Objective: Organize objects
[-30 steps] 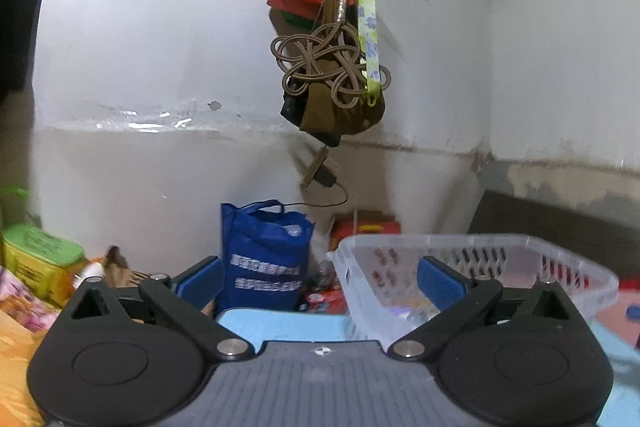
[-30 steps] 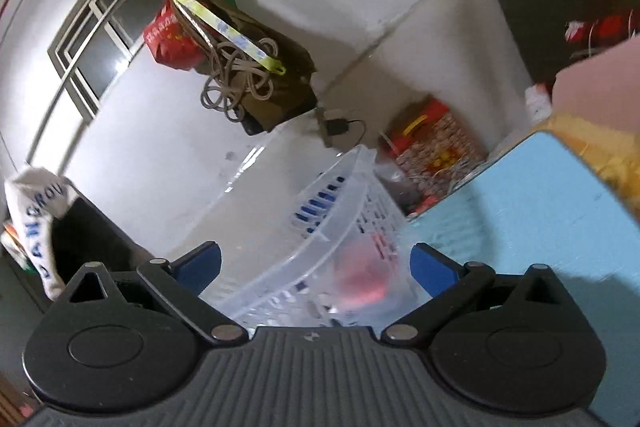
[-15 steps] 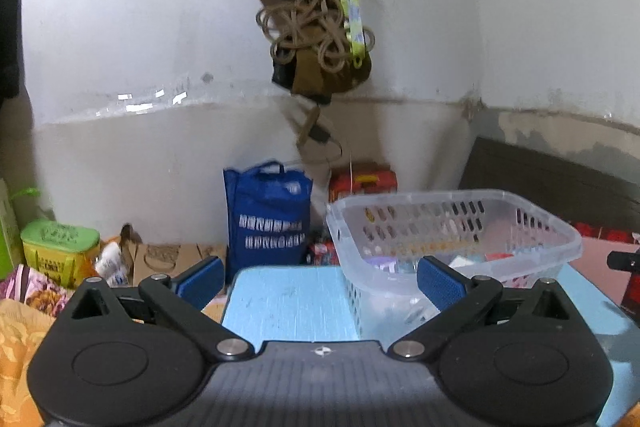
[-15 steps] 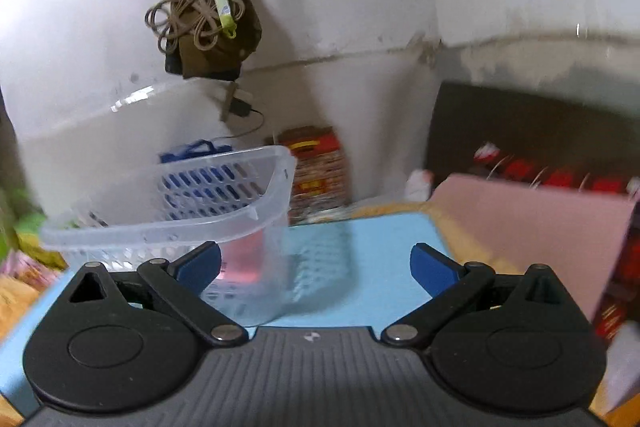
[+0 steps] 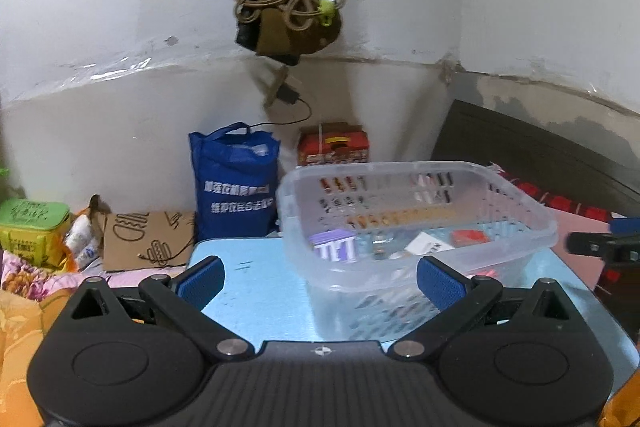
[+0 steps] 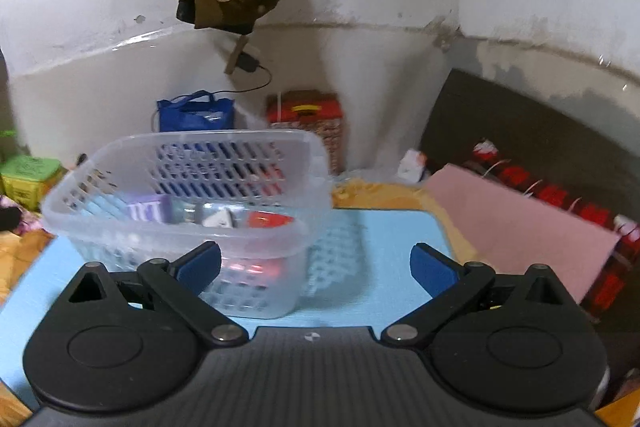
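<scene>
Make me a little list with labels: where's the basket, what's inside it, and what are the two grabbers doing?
basket: clear plastic basket standing on the light blue table
inside: purple box, white card, red item
left gripper: open, holding nothing, pointed at the basket
right gripper: open, holding nothing, basket ahead to its left
behind the table: blue bag, red box
</scene>
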`<state>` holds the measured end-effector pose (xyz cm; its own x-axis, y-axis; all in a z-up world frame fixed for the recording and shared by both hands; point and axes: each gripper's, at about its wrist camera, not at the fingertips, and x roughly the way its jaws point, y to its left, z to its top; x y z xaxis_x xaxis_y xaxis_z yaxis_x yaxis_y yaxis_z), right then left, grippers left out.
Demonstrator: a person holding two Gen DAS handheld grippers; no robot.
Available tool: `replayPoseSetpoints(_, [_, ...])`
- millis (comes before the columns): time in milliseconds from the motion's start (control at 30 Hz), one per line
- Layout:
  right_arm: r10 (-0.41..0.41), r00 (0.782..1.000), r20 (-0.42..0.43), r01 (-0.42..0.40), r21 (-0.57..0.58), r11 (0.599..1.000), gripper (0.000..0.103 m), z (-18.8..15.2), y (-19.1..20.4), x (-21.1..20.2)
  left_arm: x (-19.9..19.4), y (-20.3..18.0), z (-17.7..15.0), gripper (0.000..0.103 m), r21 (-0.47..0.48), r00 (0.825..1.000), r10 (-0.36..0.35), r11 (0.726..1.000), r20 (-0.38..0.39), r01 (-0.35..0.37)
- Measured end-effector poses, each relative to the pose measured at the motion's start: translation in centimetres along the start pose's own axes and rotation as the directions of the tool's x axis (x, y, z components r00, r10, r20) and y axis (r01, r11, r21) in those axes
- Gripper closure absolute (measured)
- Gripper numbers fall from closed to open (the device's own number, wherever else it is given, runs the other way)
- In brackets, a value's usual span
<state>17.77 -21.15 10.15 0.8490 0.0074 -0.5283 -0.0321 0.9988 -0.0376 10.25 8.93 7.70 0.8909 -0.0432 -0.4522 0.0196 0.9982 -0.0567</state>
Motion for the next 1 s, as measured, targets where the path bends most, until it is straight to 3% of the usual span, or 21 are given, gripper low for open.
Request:
replayPoseSetpoints(200, [-0.008,1.0,-0.011,0.008,0.001,1.0,0.0,0.8,1.2,0.6,1.0,-2.4,0.5,0.0,0.084,1.0,0.017,0.996,-0.024,-0.015])
replayPoseSetpoints(500, [0.013,0.999,-0.045,-0.011,0.051,0.999,0.0,0.9,1.4,1.7,1.6,-3.6,1.3,0.0,0.094,0.999,0.037,0.995,-0.026,-0.034])
replayPoseSetpoints(1000, [-0.039,0.999,-0.037,0.04,0.043,0.998,0.0,1.0,1.5,1.5,1.8,-3.4,2.2,0.0,0.083,0.999,0.047,0.996,-0.024,-0.045])
